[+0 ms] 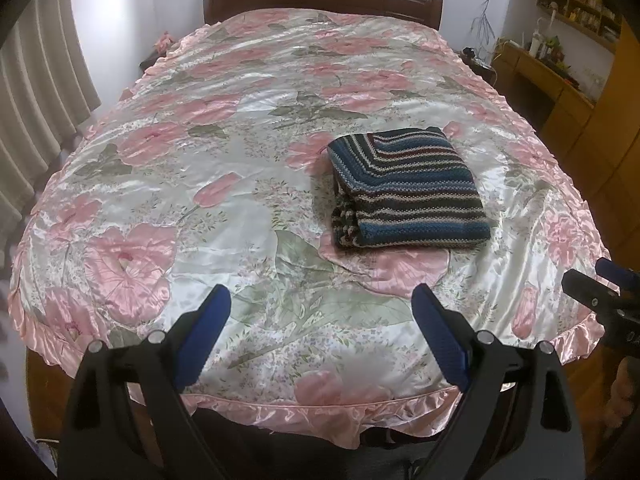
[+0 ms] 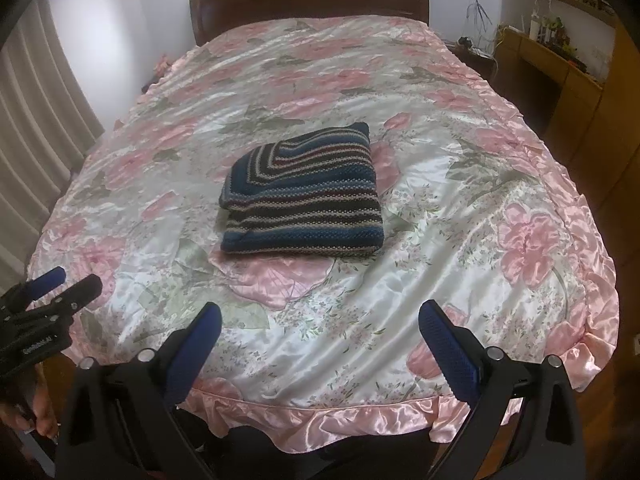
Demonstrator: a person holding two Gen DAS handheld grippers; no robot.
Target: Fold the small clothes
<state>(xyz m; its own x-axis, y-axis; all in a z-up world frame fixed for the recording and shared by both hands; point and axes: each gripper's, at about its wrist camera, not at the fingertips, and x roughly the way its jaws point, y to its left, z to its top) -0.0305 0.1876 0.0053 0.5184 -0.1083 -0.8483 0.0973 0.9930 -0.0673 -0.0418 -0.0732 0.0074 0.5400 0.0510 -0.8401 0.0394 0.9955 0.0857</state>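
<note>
striped knit sweater [image 1: 406, 190] folded in a compact rectangle mid-bed, on floral satin bedspread [image 1: 224, 200] | left hand-held gripper [image 1: 320, 320] spread, empty, near foot edge | right hand-held gripper [image 2: 320, 328] spread, empty | fold looks done; if tidying, press edges flat, don't drag on slick satin

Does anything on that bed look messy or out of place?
Nothing stands out. The striped knit garment lies folded in a neat block on the floral satin bedspread, which shows only soft wrinkles. Both grippers, left and right, are open and clear of it.
</note>
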